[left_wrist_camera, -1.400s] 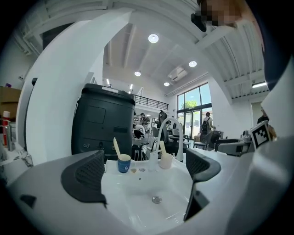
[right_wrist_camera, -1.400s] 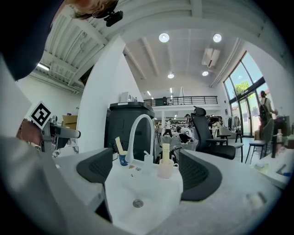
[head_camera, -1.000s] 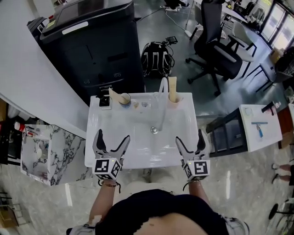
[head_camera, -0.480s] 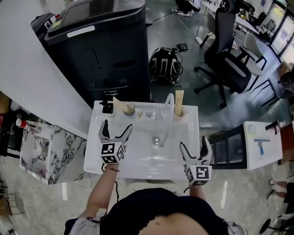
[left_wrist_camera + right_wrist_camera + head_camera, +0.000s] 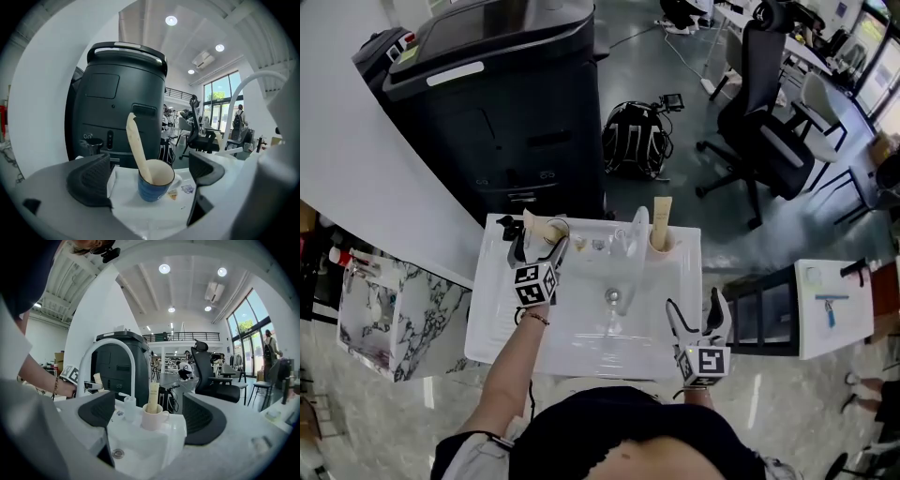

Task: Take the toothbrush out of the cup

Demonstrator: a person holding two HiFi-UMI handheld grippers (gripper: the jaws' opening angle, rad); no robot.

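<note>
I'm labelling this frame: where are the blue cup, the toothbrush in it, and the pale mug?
blue cup (image 5: 150,190), left gripper view, outer wall.
toothbrush (image 5: 137,149), left gripper view, middle of the shaft.
pale mug (image 5: 151,421), right gripper view, front wall.

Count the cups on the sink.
2. Blue cup at the sink's back left, before the left hand-held gripper; pink cup at back right, beside the faucet. None seems hidden.

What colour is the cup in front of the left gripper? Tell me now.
The cup is blue outside and pale cream inside. It shows best in the left gripper view.
</note>
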